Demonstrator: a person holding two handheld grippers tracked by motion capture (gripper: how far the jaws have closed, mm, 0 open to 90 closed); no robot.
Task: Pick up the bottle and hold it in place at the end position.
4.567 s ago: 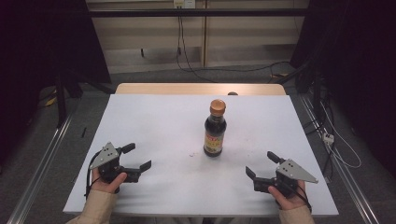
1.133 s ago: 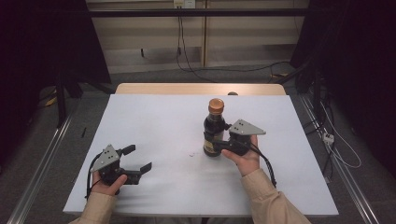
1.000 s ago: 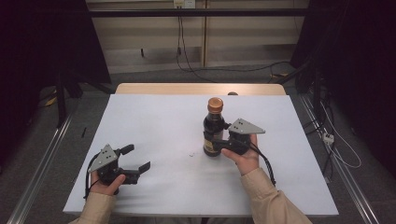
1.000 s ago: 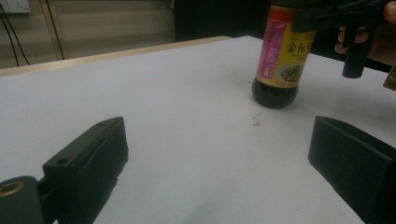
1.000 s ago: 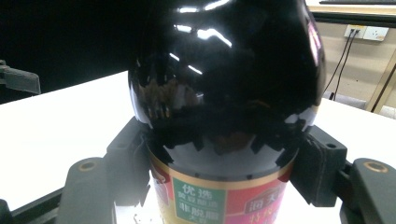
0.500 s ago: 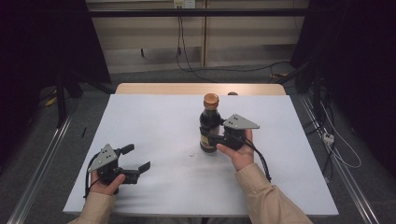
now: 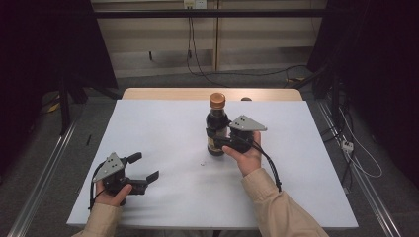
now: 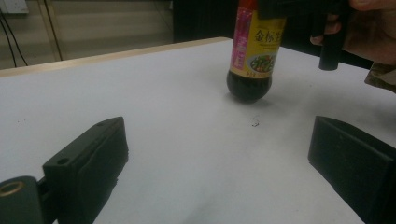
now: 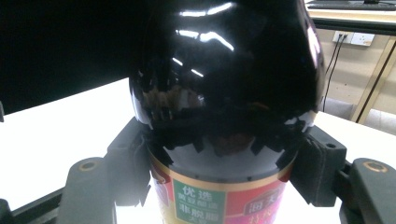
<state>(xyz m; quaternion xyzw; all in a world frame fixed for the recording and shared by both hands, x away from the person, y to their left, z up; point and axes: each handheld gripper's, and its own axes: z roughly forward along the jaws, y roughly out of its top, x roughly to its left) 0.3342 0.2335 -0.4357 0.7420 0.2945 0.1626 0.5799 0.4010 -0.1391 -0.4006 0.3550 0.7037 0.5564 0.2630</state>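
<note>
Bottle (image 7: 216, 129) first: it stood upright near the middle of the white table (image 7: 168, 128), a little toward the far edge, dark glass with a brown cap (image 7: 217, 100) and a red and yellow label. From the high view I had my right gripper (image 7: 221, 141) clamped on its body, both jaws pressed against the sides at label height, with my right hand (image 7: 247, 157) behind it and the grey plate (image 7: 247, 123) on top. The right gripper view confirmed the hold: the bottle's shiny black shoulder bulged right up against the camera, and a black pad (image 9: 131, 158) sat tight on each side of it just above the label's gold rim. In the left gripper view the bottle's round base (image 8: 249, 87) appeared to sit on the table, though I could not tell for certain whether it touched or hovered just above, since a faint shadow lay under it.

My left gripper (image 7: 143, 166) rested at the near left of the table, well apart from the bottle, with my left hand (image 7: 114, 193) wrapped round its handle. Its jaws stood wide apart with nothing between them. A tiny dark speck (image 7: 202, 162) lay on the table between the two grippers, just in front of the bottle.
</note>
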